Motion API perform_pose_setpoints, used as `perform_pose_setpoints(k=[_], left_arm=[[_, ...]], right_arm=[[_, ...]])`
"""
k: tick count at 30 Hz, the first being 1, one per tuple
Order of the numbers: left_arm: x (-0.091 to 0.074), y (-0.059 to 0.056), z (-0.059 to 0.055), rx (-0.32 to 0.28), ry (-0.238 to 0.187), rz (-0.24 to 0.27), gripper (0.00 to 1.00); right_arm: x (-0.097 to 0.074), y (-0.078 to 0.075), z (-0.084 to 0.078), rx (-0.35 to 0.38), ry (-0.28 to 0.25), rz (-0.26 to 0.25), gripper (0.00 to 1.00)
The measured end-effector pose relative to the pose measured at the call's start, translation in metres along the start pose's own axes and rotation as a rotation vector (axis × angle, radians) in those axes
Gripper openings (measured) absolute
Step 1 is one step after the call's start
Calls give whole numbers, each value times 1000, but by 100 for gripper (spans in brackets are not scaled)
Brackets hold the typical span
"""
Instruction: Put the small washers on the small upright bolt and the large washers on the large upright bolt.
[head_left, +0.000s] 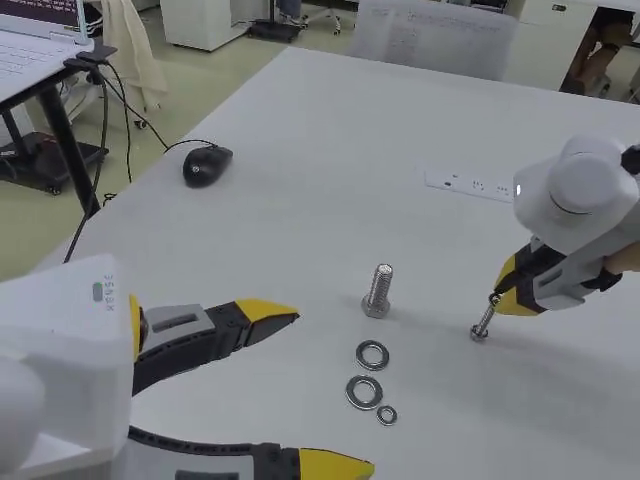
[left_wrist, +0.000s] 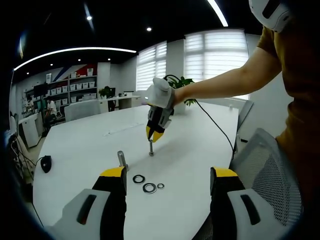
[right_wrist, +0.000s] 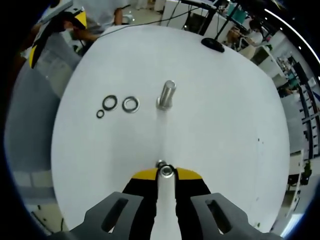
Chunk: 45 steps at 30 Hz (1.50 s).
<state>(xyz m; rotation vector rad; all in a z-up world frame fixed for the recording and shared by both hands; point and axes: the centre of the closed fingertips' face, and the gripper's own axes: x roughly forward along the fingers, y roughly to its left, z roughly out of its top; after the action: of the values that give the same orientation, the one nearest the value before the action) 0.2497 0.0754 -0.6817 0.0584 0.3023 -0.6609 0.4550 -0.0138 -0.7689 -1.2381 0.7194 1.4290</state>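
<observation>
**Currently: small bolt pinched steady, three washers waiting on the counter**

Furthest left, the left tool (head_left: 325, 390) hangs released. Its yellow-tipped jaws are spread wide above the counter (head_left: 300, 150), apparently ready to come down on a washer. A mouse (head_left: 207, 165) lies well behind it, clear of the work.

Toward the middle, the large bolt (head_left: 378, 290) stands upright on its head, unaided and bare of washers. Just in front of it the large washers (head_left: 372, 354) lie flat, one after the other, with the small washer (head_left: 387, 414) just beside the nearer one. None is on a bolt yet. Lying flat as they do, they will probably be awkward to pinch by the edge.

Further right, the small bolt (head_left: 484, 320) stands head-down on the counter, leaning a little. Its top is clenched by the right tool (head_left: 503, 288), and the right gripper view shows those jaws closed about the tip. My reading is that so thin a bolt would topple alone, so it is steadied while the other tool fetches. That grip also covers the tip, so it would have to let go before a washer could drop over. A power strip (head_left: 470, 185) lies beyond.
</observation>
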Motion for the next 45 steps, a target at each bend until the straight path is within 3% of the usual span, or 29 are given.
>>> perform_pose_setpoints(k=[15,32,38,45], left_arm=[[1,-1,-1,-6,13,-2,67],[2,6,-7,-23,28,-3,67],[3,6,-7,-23,35,-4,67],[2,5,-3,-10,34,-3,67]], right_arm=[[18,2,-5,2,-6,15,12],[45,7,-13,7,-3,42,13],[43,7,-12,14,-14,46,15],[26,7,-13,17,-19,24,15]])
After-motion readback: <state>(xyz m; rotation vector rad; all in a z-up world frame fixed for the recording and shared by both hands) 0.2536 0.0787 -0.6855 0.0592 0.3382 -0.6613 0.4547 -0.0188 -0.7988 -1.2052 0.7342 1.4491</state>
